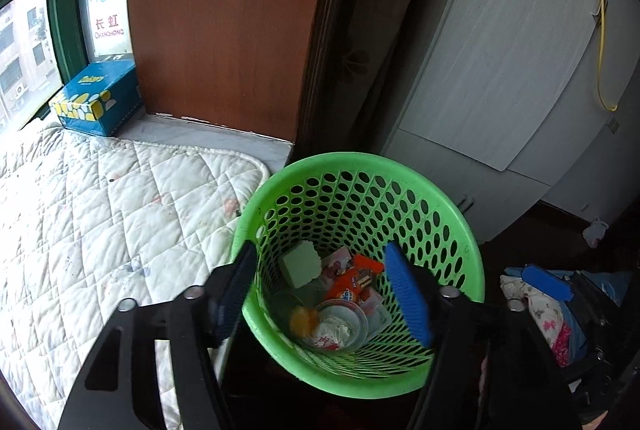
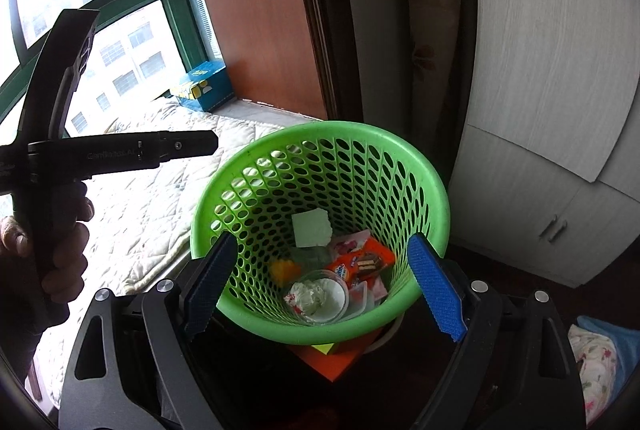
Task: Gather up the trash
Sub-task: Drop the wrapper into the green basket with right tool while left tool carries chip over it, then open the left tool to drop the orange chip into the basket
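A quilted mattress [image 1: 100, 198] fills the window side of the room; beside it stands a green perforated wastebasket [image 2: 420, 166]. Both grippers hover above it, spread wide and holding nothing: the left gripper [image 1: 324, 294] straddles the basket's near-left wall, the right gripper [image 2: 320, 290] frames its near rim. Inside lie a foam block [image 2: 312, 228], an orange snack wrapper [image 2: 362, 264], a clear cup holding crumpled tissue [image 2: 316, 294] and what may be a yellow peel [image 2: 284, 270]. A careless nudge from either jaw could tip the light basket and spill its 4 items.
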`<state>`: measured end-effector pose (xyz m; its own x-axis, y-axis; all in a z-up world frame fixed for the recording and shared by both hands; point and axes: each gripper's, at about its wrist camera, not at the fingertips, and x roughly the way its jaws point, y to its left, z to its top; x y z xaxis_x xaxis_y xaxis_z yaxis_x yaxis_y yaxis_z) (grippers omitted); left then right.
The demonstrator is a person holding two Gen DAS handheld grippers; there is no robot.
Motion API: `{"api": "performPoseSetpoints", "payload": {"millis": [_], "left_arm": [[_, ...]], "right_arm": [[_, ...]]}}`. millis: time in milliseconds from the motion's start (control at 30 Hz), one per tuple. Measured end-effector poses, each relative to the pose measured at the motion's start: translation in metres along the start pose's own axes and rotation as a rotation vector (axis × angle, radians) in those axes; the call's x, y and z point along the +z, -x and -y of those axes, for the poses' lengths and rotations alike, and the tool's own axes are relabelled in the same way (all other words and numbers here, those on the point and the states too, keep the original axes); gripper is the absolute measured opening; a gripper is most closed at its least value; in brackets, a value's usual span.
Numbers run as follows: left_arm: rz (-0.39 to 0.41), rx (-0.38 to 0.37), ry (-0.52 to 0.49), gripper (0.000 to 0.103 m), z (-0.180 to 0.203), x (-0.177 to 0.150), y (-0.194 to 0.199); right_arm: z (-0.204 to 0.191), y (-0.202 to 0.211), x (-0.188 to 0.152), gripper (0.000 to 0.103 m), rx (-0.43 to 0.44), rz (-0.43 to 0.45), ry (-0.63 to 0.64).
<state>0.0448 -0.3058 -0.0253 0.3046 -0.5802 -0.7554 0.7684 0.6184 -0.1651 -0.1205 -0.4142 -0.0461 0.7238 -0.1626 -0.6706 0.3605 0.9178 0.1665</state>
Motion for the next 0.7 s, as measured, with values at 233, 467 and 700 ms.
{"api": "performPoseSetpoints", "payload": {"millis": [233, 467, 700], "left_arm": [[0.044, 0.055, 0.05, 0.079, -0.023, -0.007, 0.024], [0.079, 0.168, 0.128, 0.09, -0.06, -0.018, 0.052], [0.115, 0.326, 0.17, 0.094, -0.096, -0.031, 0.083]], "right_arm": [[-0.016, -0.002, 0.001, 0.088, 0.027, 0.003, 0.024], [-0.043, -0.006, 0.008, 0.091, 0.066, 0.006, 0.059], [-0.074, -0.013, 0.017, 0.092, 0.104, 0.005, 0.099]]}}
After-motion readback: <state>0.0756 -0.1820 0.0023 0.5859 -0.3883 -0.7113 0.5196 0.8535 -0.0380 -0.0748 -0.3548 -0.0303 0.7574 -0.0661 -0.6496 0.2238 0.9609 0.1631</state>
